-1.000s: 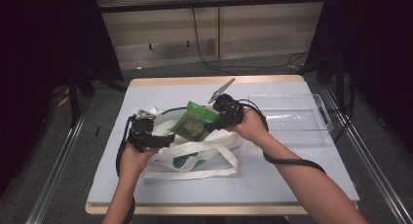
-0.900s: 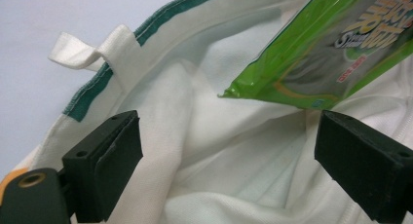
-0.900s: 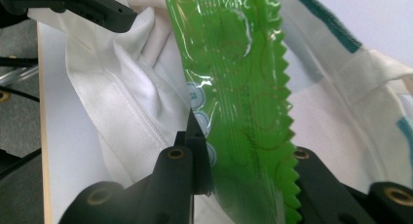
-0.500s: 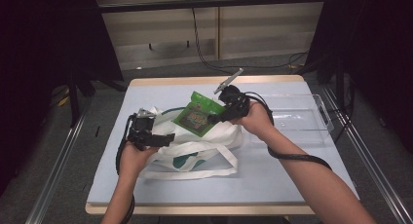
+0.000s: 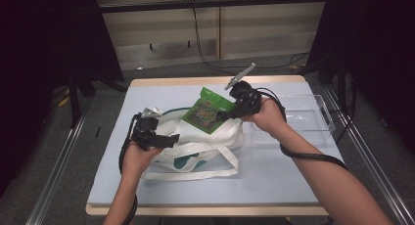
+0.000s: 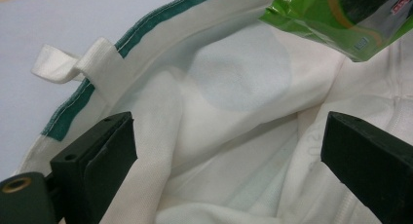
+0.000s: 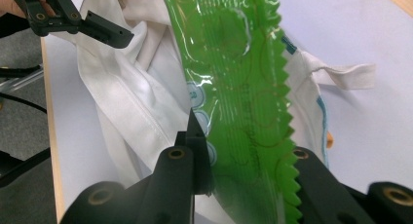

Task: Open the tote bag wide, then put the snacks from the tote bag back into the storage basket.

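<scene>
A white tote bag with green trim lies on the pale blue table. My right gripper is shut on the serrated edge of a green snack packet and holds it tilted above the bag's mouth. In the right gripper view the packet runs up between the jaws of the right gripper, with the bag below. My left gripper rests at the bag's left rim. Its jaws stand wide apart in the left gripper view, over the bag's lining, and the packet's corner hangs above.
A clear plastic tray sits at the table's right side, just beyond my right hand. The bag's long handles trail toward the front edge. Metal rails and dark floor flank the table on both sides.
My right gripper has lifted the green packet up and slightly to the right, higher above the bag. The left gripper and the bag have stayed put.
</scene>
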Demonstrator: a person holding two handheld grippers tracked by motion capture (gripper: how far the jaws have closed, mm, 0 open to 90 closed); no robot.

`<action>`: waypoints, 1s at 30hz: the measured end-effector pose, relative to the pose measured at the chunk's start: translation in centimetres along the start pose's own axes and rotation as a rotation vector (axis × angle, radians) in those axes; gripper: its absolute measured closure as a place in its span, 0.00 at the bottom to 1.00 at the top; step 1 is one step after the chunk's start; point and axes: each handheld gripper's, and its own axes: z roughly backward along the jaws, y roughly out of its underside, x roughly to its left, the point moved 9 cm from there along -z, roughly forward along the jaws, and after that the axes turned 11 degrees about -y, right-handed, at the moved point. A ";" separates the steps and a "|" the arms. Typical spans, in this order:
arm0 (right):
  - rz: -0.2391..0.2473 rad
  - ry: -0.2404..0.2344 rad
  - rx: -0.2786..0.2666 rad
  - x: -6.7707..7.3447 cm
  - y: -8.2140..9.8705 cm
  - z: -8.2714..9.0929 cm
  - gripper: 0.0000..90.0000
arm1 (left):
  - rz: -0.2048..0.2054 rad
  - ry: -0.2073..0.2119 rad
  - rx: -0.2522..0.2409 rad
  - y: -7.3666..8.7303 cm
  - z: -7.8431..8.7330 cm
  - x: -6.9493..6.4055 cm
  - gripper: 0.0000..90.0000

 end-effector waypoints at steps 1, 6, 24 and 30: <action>0.002 -0.001 0.003 0.0 0.1 0.1 0.83 | -0.006 0.000 0.002 0.1 0.0 0.0 0.06; 0.008 -0.003 0.004 0.1 0.2 0.3 0.83 | -0.009 -0.002 0.008 0.2 0.0 0.1 0.06; 0.010 -0.005 0.009 -0.1 0.2 2.9 0.83 | -0.006 0.025 0.005 0.0 0.5 -0.2 0.06; 0.006 -0.004 0.016 -0.1 0.2 4.0 0.83 | -0.010 0.035 -0.007 -0.4 0.9 -0.2 0.06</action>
